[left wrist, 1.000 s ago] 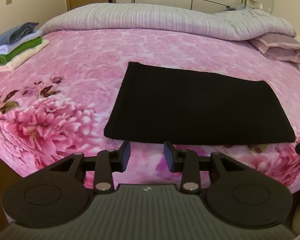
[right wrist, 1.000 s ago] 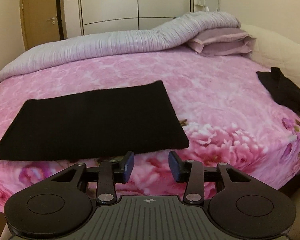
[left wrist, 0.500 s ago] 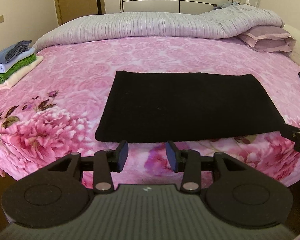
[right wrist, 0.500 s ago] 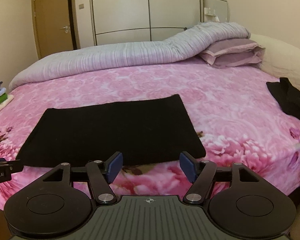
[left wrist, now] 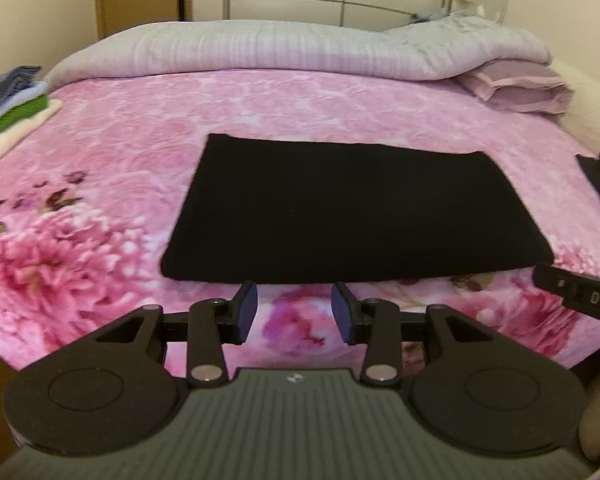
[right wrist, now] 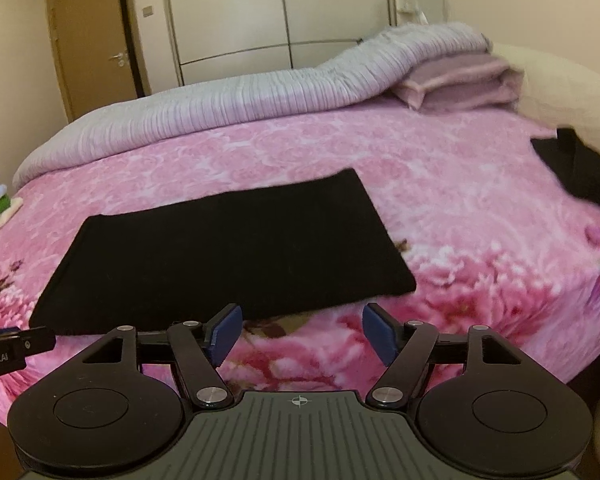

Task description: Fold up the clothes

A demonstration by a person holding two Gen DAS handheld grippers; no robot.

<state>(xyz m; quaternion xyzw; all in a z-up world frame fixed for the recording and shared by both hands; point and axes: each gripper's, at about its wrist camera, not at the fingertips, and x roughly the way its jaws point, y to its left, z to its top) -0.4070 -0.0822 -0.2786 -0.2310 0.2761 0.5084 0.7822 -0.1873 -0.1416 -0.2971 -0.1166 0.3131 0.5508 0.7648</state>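
Note:
A black folded garment (left wrist: 352, 208) (right wrist: 228, 256) lies flat as a rectangle on the pink floral bedspread (left wrist: 140, 152) (right wrist: 440, 184). My left gripper (left wrist: 295, 310) hovers just in front of its near edge, open, with only bedspread between the blue pads. My right gripper (right wrist: 302, 332) hangs before the garment's near right corner; its jaws are opening wide and hold nothing. The right gripper's body (left wrist: 580, 294) pokes in at the right edge of the left wrist view, and the left gripper's body (right wrist: 8, 346) at the left edge of the right wrist view.
A stack of folded clothes (left wrist: 12, 108) sits at the bed's far left. Another black garment (right wrist: 576, 168) lies crumpled at the right side. A grey rolled duvet (left wrist: 300, 52) and pillows (right wrist: 460, 80) line the far side. The bed's front edge drops off below the grippers.
The right gripper's jaws have spread much wider. Both views have drawn back and tilted up a little, so the garment sits further from the fingertips. The left jaws look unchanged.

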